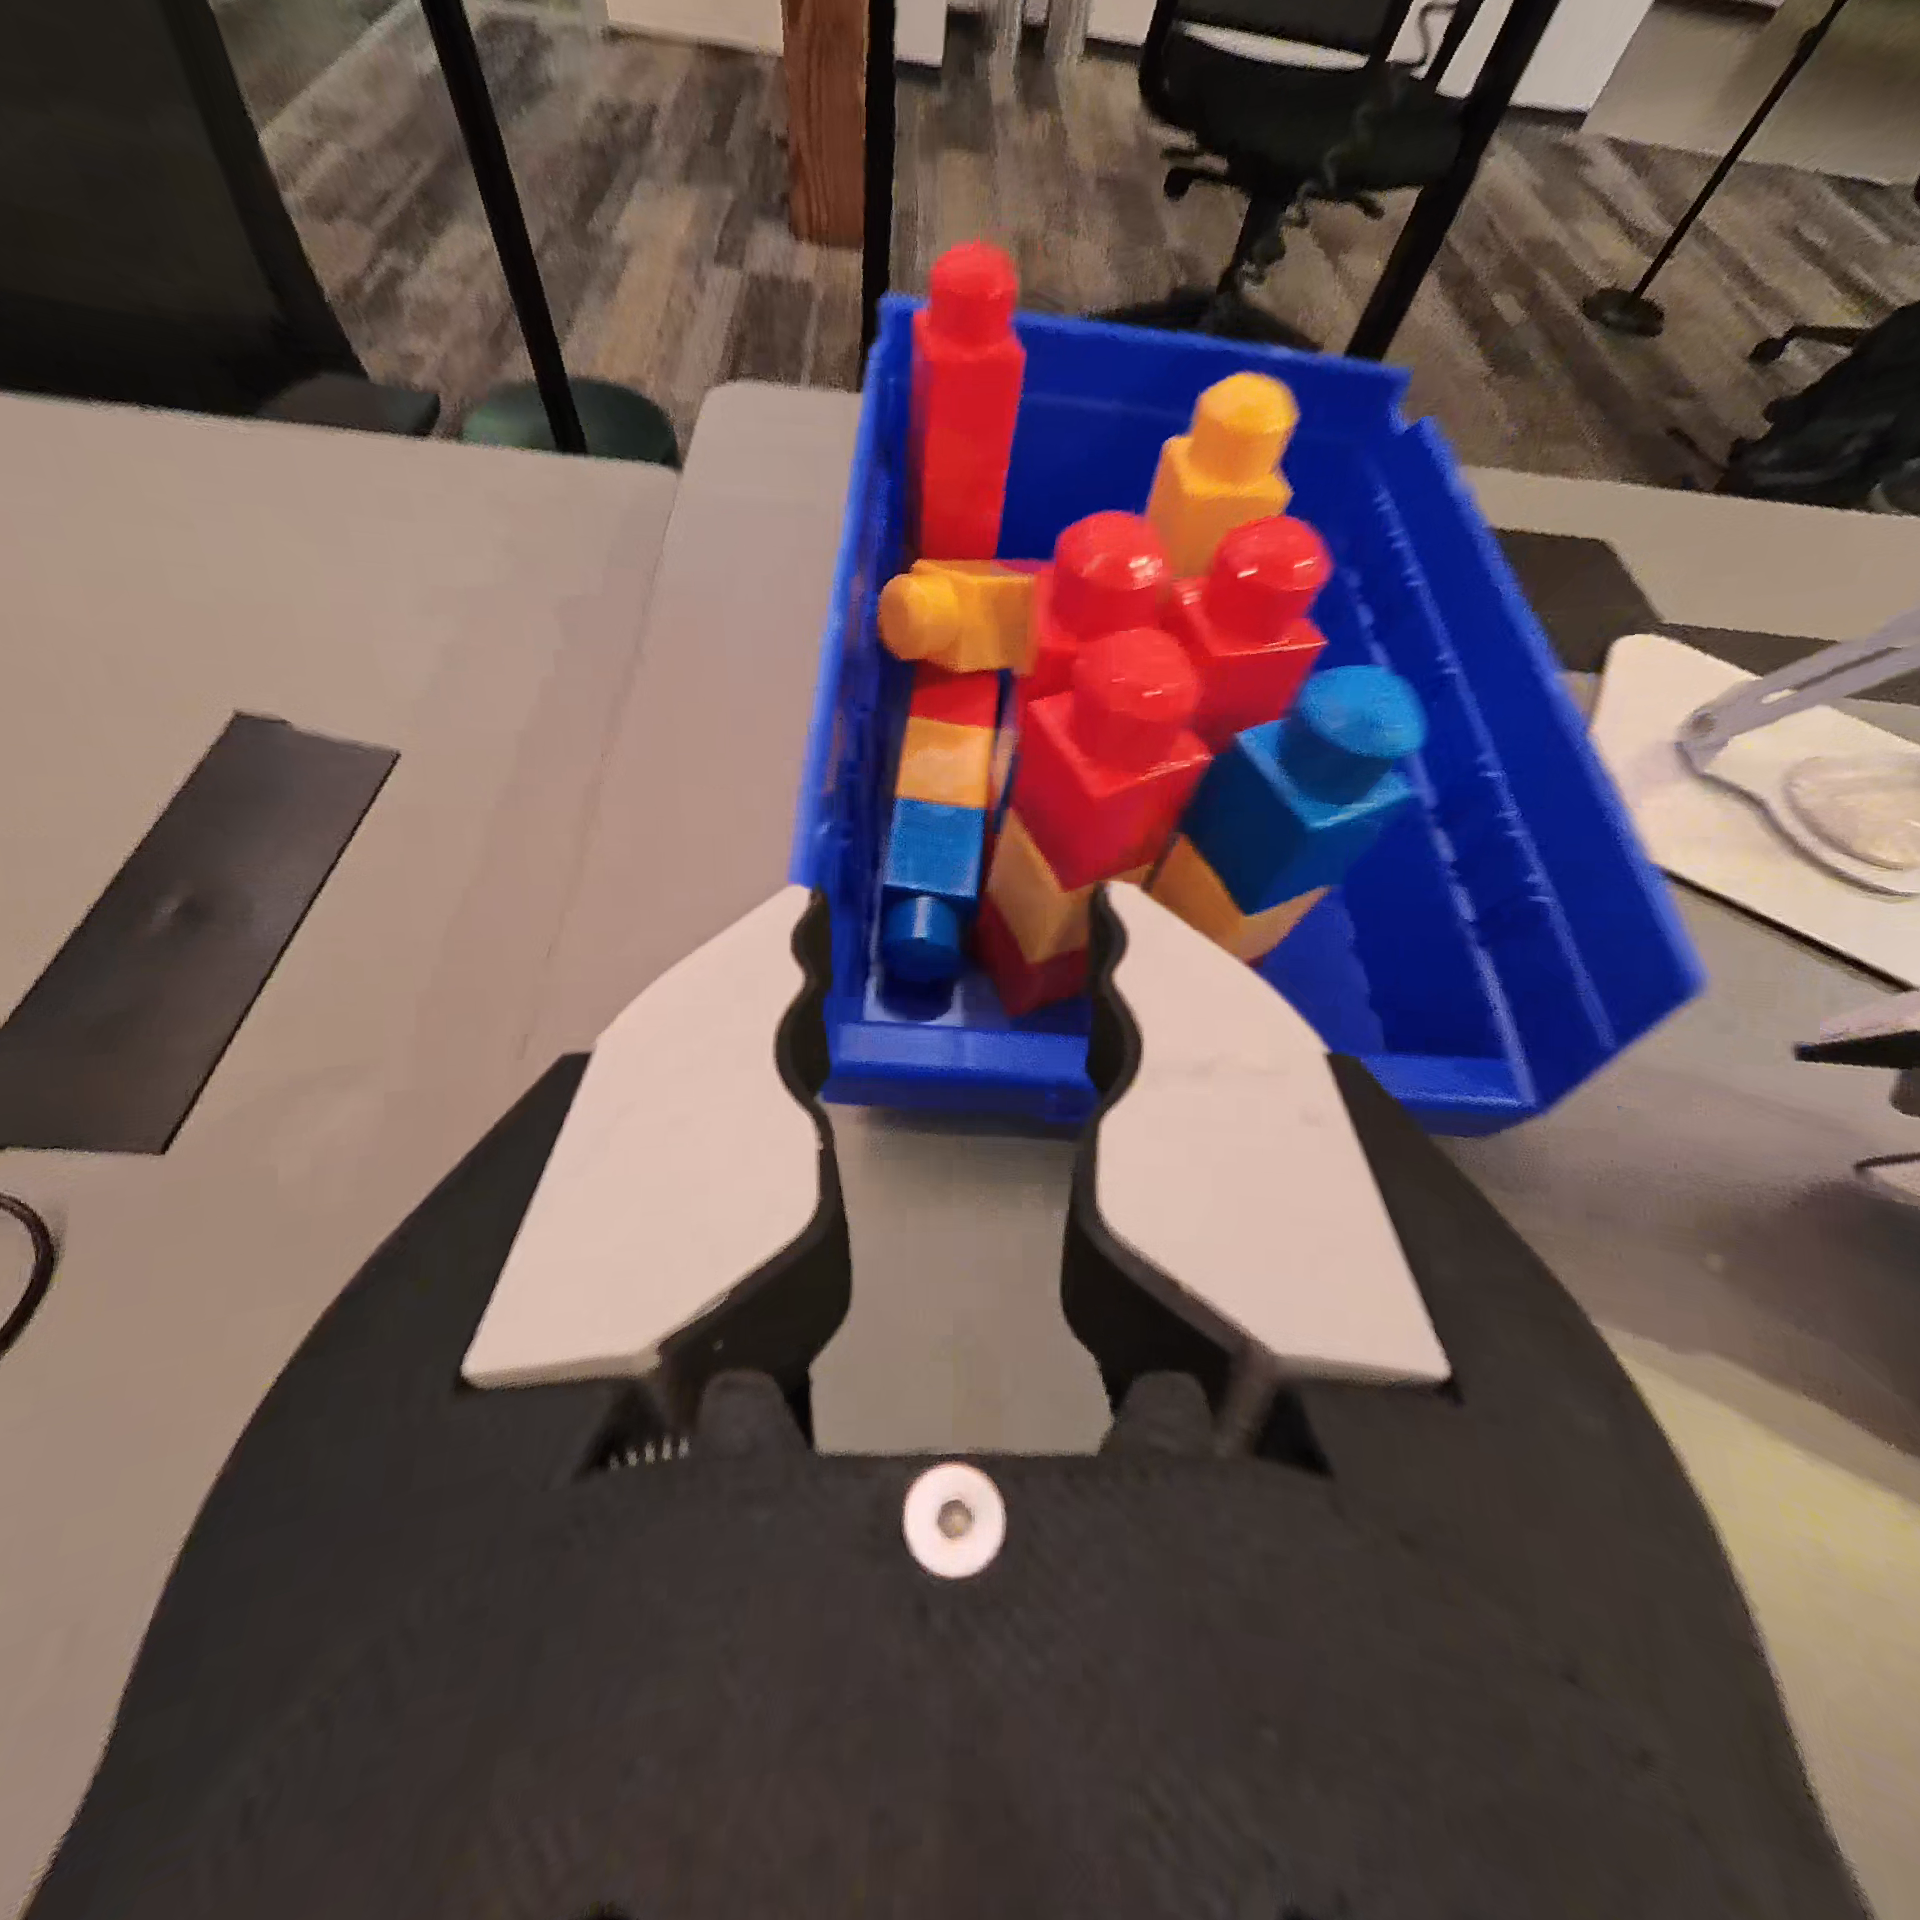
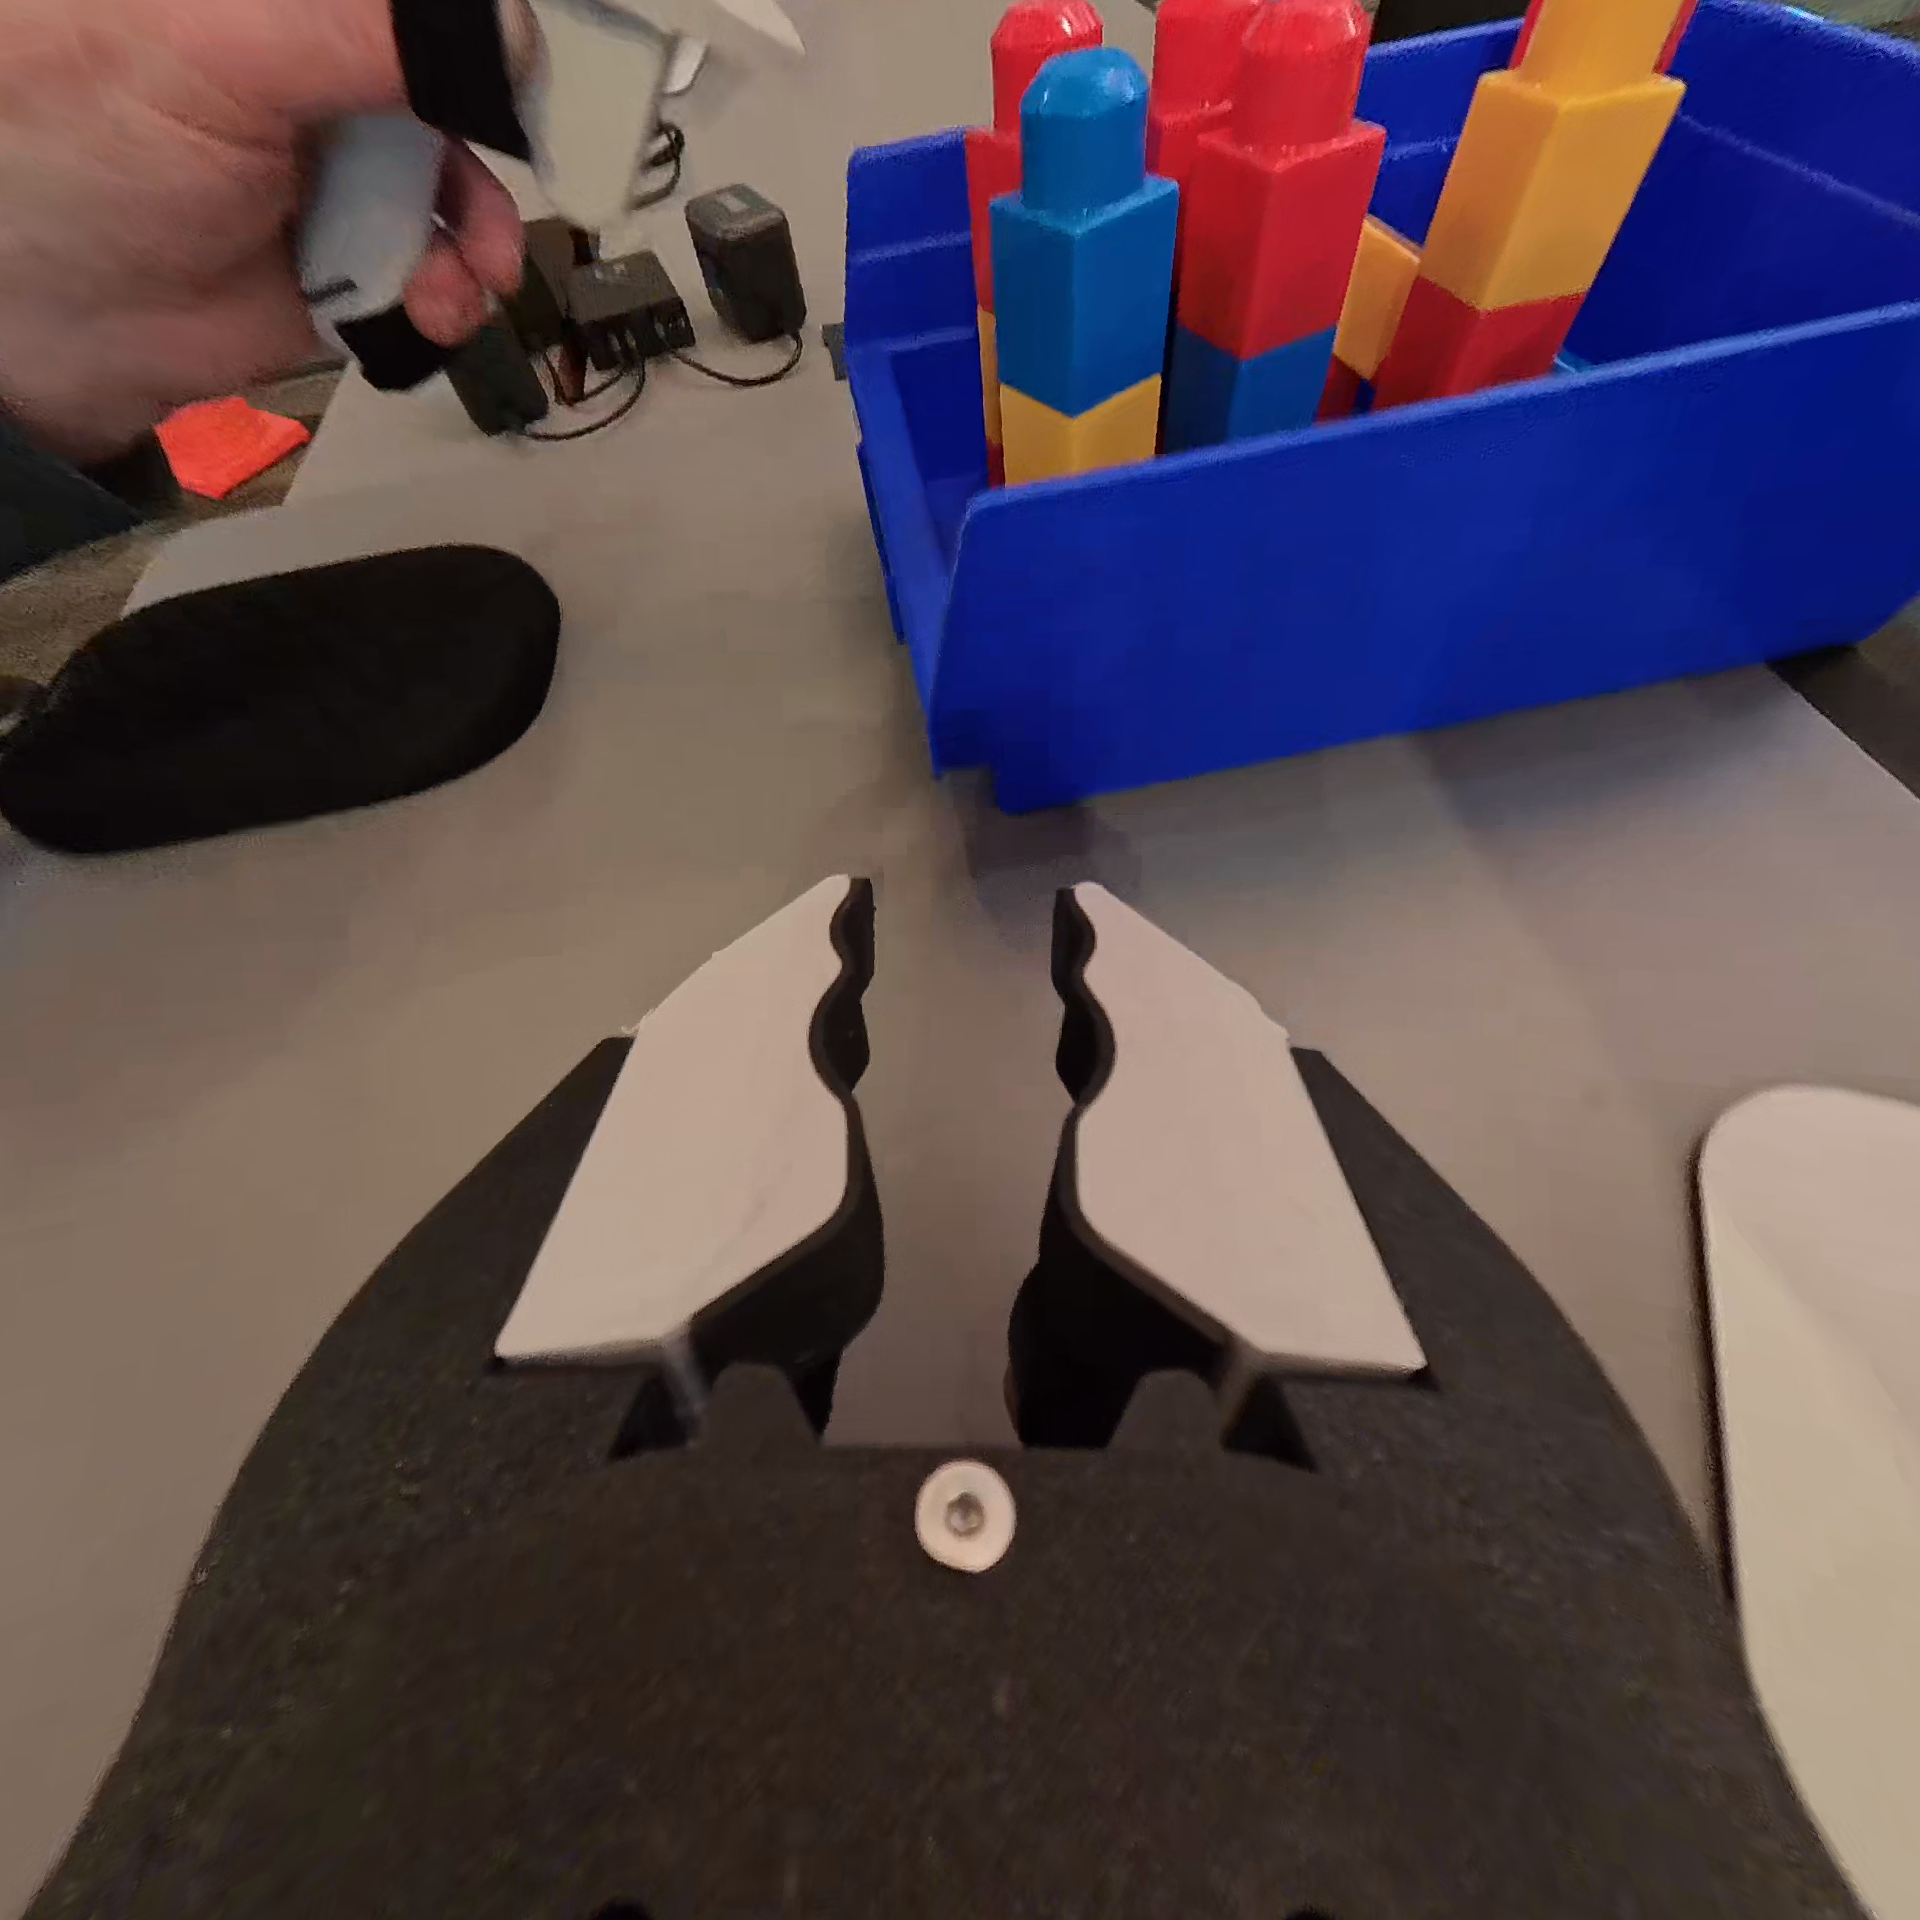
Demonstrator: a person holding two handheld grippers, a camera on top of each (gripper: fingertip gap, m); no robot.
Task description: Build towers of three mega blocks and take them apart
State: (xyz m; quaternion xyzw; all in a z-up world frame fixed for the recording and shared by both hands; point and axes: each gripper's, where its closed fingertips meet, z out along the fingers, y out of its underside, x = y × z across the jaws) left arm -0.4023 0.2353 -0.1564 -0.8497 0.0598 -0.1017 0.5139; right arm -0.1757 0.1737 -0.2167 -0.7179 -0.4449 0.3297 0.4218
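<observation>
A blue bin point(image 1: 1507, 779) on the grey table holds several three-block towers of red, yellow and blue mega blocks. In the left wrist view a red-topped tower point(image 1: 1112, 769) and a blue-topped tower point(image 1: 1309, 790) lean near the bin's near end, and another tower point(image 1: 935, 831) lies along the left wall. My left gripper point(image 1: 961, 935) is open, its tips either side of the bin's near corner, holding nothing. In the right wrist view the bin point(image 2: 1351, 582) shows a blue-over-yellow tower point(image 2: 1081, 270) and a red-over-blue tower point(image 2: 1278, 229). My right gripper point(image 2: 961, 904) is open and empty over the table, short of the bin.
A hand point(image 2: 125, 208) holds a black and grey handle at the upper left. A black oval case point(image 2: 281, 696), black boxes with cables point(image 2: 644, 301) and a white pad point(image 2: 1829, 1403) lie on the table. A black panel point(image 1: 197, 935) is set into the table. The tips of one gripper are about 25 cm away from the tips of the other.
</observation>
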